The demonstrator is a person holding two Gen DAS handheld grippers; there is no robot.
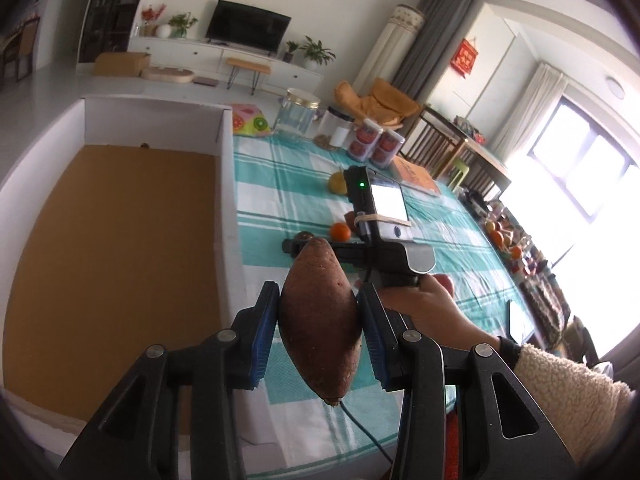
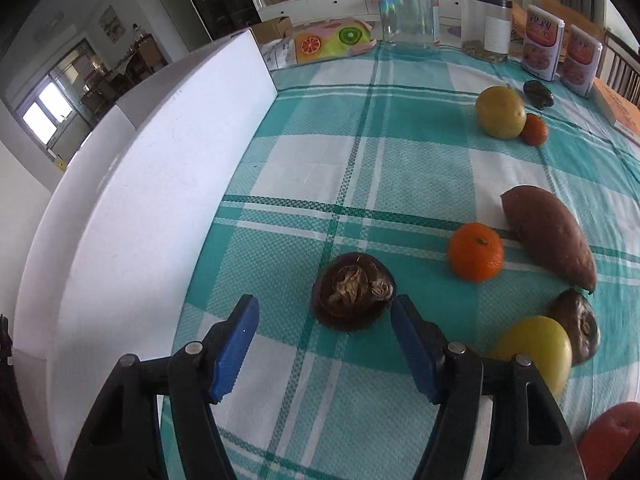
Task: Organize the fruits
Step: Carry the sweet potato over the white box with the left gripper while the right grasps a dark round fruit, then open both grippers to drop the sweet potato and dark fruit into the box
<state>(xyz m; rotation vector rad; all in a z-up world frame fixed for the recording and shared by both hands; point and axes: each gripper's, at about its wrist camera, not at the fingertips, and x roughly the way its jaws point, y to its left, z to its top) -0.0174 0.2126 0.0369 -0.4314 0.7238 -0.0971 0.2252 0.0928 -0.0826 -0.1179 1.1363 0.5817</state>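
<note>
My left gripper (image 1: 319, 334) is shut on a brown sweet potato (image 1: 320, 320) and holds it in the air beside the right wall of a white box (image 1: 228, 184) with a brown cardboard floor. My right gripper (image 2: 325, 340) is open and low over the checked tablecloth, with a dark brown round water chestnut (image 2: 352, 292) just ahead of its fingertips, nearer the right finger. To its right lie a tangerine (image 2: 475, 252), a second sweet potato (image 2: 548, 236), a yellow-green apple (image 2: 536, 350) and another dark chestnut (image 2: 580, 326). Farther back sit a yellow pear (image 2: 500, 112) and a small tangerine (image 2: 535, 129).
The box's white outer wall (image 2: 152, 200) stands along the left of the right gripper. At the table's far edge stand a glass jar (image 2: 408, 12), a plastic canister (image 2: 486, 26) and two snack boxes (image 2: 560, 54). A red fruit (image 2: 612, 440) lies at the near right.
</note>
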